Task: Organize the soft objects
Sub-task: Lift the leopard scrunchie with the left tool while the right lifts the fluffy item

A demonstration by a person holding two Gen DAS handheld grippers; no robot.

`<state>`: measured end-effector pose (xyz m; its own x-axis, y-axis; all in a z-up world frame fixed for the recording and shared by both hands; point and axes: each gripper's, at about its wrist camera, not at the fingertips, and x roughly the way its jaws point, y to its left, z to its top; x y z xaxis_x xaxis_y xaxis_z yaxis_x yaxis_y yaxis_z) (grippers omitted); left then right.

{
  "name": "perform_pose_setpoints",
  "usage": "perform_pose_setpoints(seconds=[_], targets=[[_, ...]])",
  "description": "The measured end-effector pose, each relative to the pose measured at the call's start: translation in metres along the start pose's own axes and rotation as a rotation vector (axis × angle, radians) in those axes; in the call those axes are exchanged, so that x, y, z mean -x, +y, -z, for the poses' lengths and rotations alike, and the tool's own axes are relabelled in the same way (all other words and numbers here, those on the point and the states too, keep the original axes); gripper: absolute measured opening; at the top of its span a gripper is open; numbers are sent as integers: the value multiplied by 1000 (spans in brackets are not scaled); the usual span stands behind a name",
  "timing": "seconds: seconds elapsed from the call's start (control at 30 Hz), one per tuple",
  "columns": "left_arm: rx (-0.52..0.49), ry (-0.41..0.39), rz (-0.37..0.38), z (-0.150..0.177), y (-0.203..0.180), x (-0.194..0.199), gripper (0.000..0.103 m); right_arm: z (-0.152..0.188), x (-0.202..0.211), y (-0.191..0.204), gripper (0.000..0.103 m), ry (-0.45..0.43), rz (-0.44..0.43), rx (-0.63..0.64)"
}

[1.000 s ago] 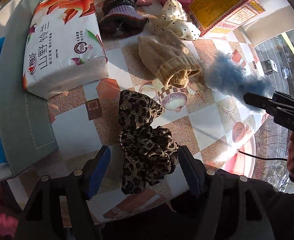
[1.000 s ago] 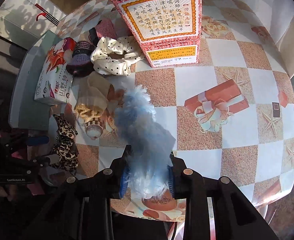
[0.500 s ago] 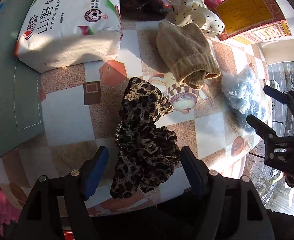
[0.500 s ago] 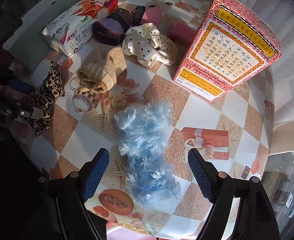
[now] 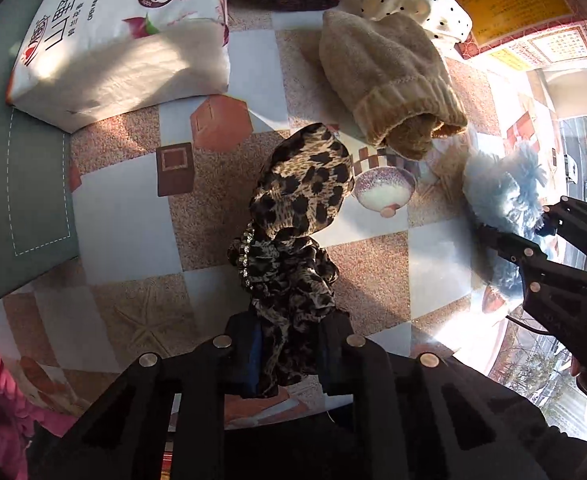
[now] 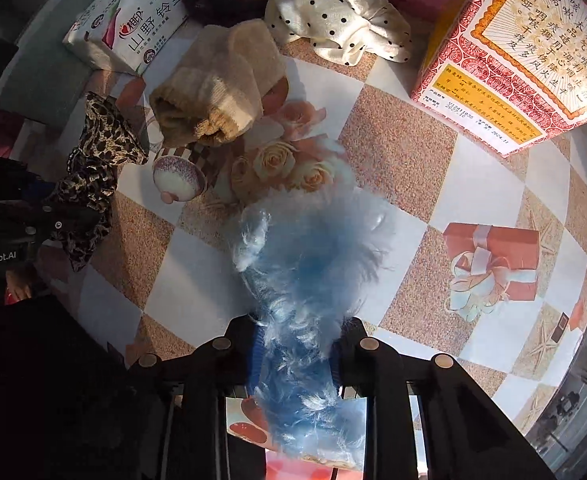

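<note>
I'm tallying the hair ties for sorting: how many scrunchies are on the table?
3: leopard scrunchie in the left gripper; fluffy blue one in the right gripper; polka-dot one beside the red box. More may be hidden.

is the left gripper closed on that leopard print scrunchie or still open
Closed: the left gripper has just shut, pads pressing the leopard-print fabric scrunchie.

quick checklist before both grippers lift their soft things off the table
1. Left gripper closed on the leopard-print scrunchie, jaws having just closed: ok.
2. Right gripper closed on the fluffy blue piece, jaws having just closed: ok.
3. Scrunchie clear of the beige knit hat: ok, a gap shows.
4. Blue piece clear of the red box: ok.
5. The two grippers apart from each other: ok.
6. Grip deep enough to hold when lifted: cannot tell.
</note>
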<state>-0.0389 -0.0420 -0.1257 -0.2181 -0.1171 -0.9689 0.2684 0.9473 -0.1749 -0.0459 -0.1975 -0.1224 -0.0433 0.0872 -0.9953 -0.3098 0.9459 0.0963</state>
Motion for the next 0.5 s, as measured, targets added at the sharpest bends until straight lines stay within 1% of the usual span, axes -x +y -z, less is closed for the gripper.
perform_pose_setpoints(seconds=[0.07, 0.13, 0.3, 0.4, 0.5], targets=[[-65, 1, -15, 2, -10, 1, 21, 5, 7, -8, 26, -24, -5, -32], [-162, -7, -47, 5, -26, 3, 21, 12, 14, -17, 26, -48, -22, -87], [-391, -10, -102, 10, -72, 3, 21, 45, 23, -63, 26, -72, -78, -292], [-506, -43, -114, 10, -99, 11, 21, 61, 30, -88, 26, -91, -102, -410], [-597, -98, -115, 3, -126, 28, 21, 73, 49, -106, 26, -134, -107, -526]])
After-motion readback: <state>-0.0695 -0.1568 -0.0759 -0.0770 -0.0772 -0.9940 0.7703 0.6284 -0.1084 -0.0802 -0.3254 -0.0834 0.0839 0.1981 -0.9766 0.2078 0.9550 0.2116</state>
